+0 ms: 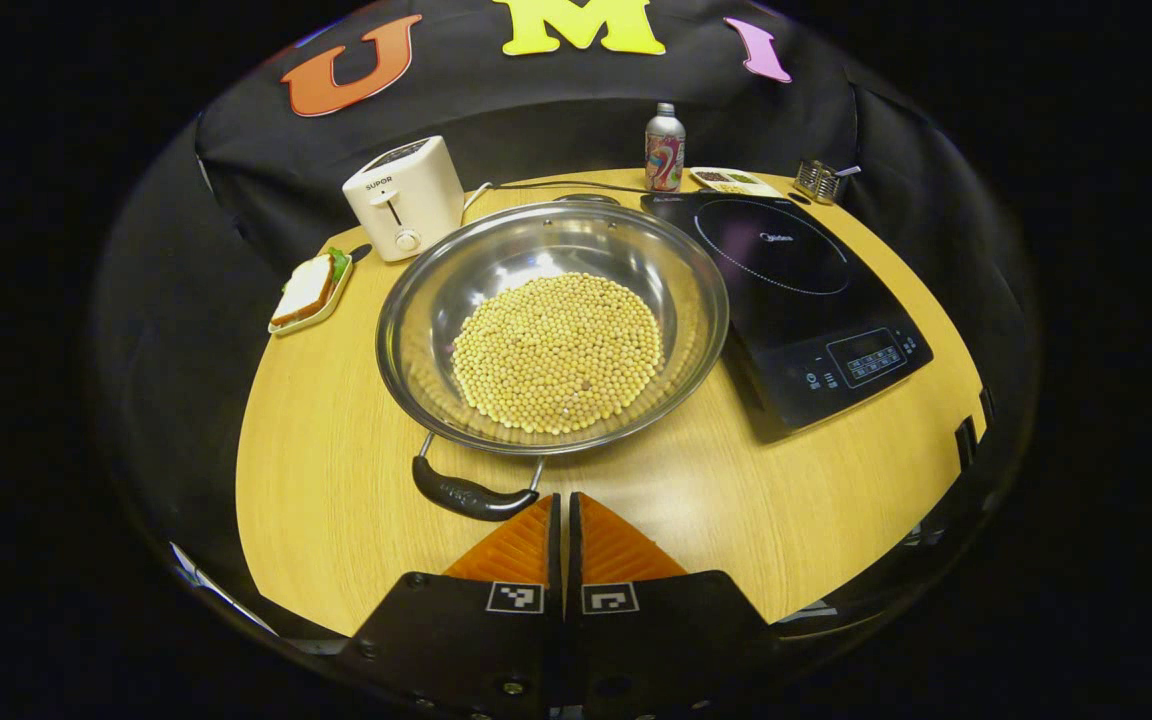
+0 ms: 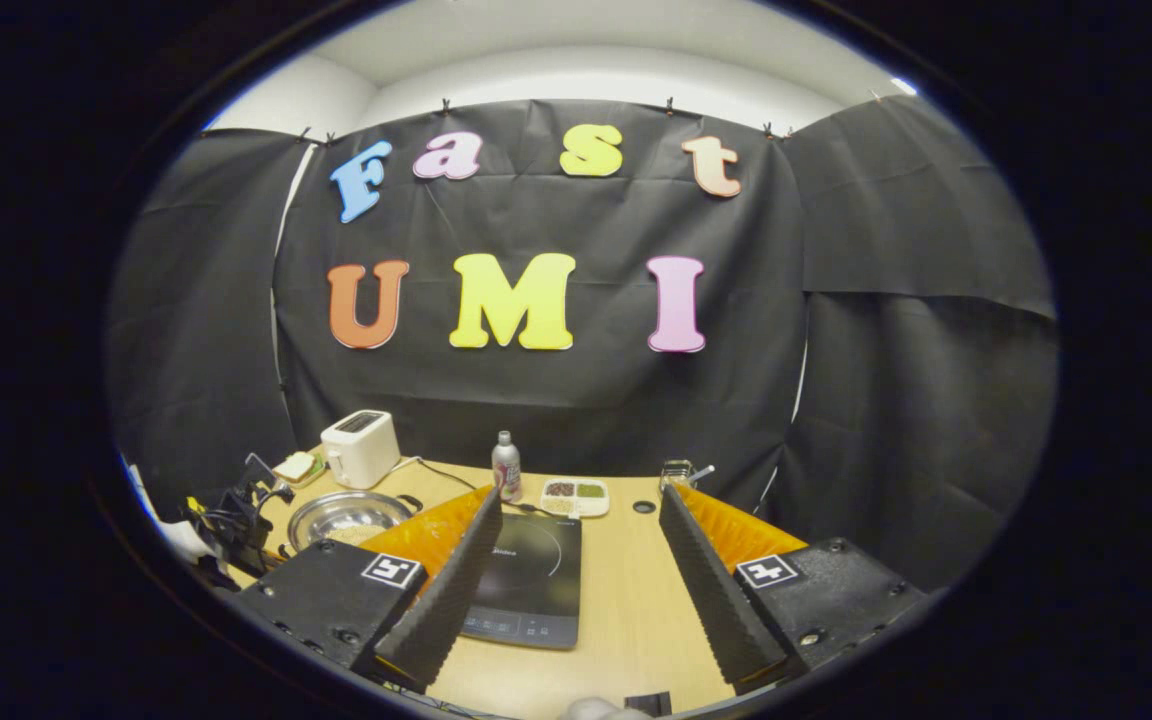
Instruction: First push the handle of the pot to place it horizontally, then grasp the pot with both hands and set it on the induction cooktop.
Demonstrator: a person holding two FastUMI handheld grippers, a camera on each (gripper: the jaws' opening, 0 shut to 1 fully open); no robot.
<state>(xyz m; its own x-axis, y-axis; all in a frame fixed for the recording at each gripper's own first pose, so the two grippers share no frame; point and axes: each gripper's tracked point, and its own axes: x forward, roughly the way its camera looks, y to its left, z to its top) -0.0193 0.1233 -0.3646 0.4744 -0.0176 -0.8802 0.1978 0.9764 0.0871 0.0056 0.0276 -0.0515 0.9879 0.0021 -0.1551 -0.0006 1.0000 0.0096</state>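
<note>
Left gripper view, closest in: the left gripper (image 1: 564,500) has its fingers pressed together with nothing between them, tips just beside the right end of the pot handle (image 1: 466,494). That black handle lies nearly level, tilted slightly, on the near rim of the steel pot (image 1: 416,310), which sits on the wooden table (image 1: 336,480) full of pale beans (image 1: 558,352). Right beside the pot on its right is the induction cooktop (image 1: 796,300), its top bare. Farther back: a sandwich on a small tray (image 1: 308,292), a white toaster (image 1: 404,197), a metal bottle (image 1: 664,148).

Right gripper view: the right gripper (image 2: 576,520) stands wide open, holding nothing, raised over the table's near edge, with the cooktop between its fingers and the pot off to the left behind the left gripper.
</note>
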